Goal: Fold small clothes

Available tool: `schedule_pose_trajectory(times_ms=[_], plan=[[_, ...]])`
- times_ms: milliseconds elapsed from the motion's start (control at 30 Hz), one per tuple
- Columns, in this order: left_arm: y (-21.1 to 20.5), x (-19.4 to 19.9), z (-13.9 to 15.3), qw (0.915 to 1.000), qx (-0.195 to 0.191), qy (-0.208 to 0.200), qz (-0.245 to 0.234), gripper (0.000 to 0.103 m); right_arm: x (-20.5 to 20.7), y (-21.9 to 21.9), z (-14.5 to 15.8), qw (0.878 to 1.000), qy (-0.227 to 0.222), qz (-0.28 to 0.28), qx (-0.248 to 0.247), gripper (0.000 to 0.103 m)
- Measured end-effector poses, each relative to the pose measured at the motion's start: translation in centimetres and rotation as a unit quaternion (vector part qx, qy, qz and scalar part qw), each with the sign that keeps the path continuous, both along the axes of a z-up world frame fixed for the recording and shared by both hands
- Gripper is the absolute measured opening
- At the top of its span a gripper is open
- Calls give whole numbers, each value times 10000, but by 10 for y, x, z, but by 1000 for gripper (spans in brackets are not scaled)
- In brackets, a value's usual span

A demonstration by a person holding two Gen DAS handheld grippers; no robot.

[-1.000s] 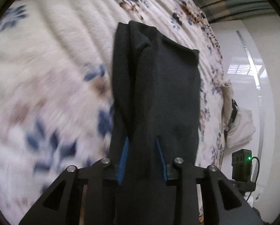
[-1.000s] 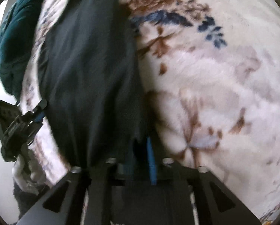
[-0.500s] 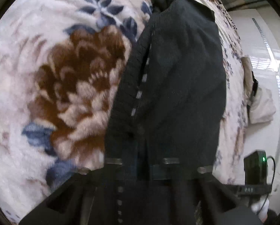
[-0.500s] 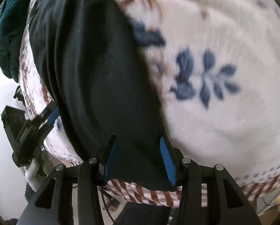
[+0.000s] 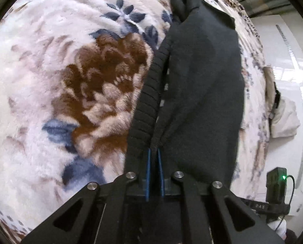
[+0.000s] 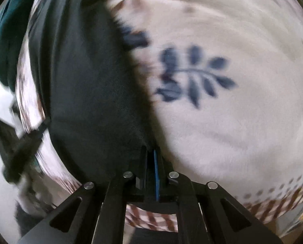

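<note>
We've both hand-held grippers, left (image 5: 154,152) & right (image 6: 150,152), pinched tight on near edge of dark knit garment (image 5: 202,85), lying long on floral blanket (image 5: 60,81). Approx halfway: folded lengthwise, cross fold left.

Open floral blanket (image 5: 60,93) lies bare left of the dark knit garment (image 5: 202,93); right of it, the bed edge, a black device (image 5: 276,185) and cable crowd passage.

Soft daylight; right view motion-blurred, fisheye edges dark.
</note>
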State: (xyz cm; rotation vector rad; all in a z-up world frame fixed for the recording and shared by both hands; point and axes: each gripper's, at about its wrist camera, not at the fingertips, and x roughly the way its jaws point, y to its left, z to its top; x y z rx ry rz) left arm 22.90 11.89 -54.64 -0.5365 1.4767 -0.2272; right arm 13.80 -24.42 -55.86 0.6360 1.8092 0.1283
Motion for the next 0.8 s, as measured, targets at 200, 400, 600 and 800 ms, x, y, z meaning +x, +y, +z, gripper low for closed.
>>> schedule_pose_trajectory(times_ms=[200,400,600,800], plan=[[22,-49,11,9970,-506,156,567,60,-4,-1,9,9981,-85,-180,586,58],[-6,-85,-13,9983,-331,297,370,38,-35,-7,-18,9960,215,-314,807,58],[3,-96,-2,9974,-178,199,664,7,-44,21,-11,9982,124,9,591,8],[3,-94,-11,9985,7,323,438,7,-43,51,0,9994,88,267,180,7]])
